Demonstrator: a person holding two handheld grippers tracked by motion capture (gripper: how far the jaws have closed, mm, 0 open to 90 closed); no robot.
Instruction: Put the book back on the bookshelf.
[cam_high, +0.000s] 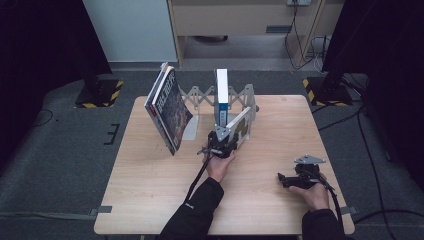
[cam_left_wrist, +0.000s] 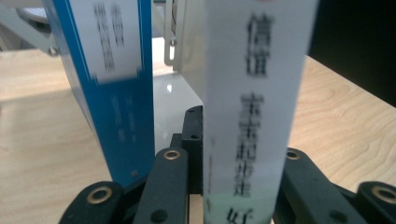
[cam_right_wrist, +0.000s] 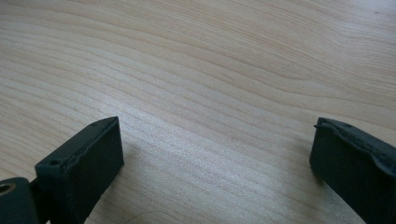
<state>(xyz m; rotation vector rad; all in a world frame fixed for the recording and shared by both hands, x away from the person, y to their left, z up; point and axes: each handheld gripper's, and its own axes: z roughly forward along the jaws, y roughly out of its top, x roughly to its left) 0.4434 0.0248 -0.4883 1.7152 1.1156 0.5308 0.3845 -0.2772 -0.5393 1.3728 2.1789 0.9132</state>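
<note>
My left gripper (cam_high: 223, 139) is shut on a white-spined book (cam_high: 240, 125) with dark printed characters, which tilts against the right end of a white folding book rack (cam_high: 197, 96). In the left gripper view the black jaws stand on either side of the white spine (cam_left_wrist: 250, 107) and press on it. A blue-and-white book (cam_high: 221, 97) stands upright in the rack, just left of the held one, and its blue spine (cam_left_wrist: 116, 93) is close by. My right gripper (cam_high: 283, 179) lies on the table at the front right, open, with bare wood between its fingers (cam_right_wrist: 81, 158).
Two larger books (cam_high: 167, 107) lean together at the rack's left end, tilted to the left. The light wooden table (cam_high: 150, 190) has free room in front and at the left. Black stands with striped bases flank the far corners.
</note>
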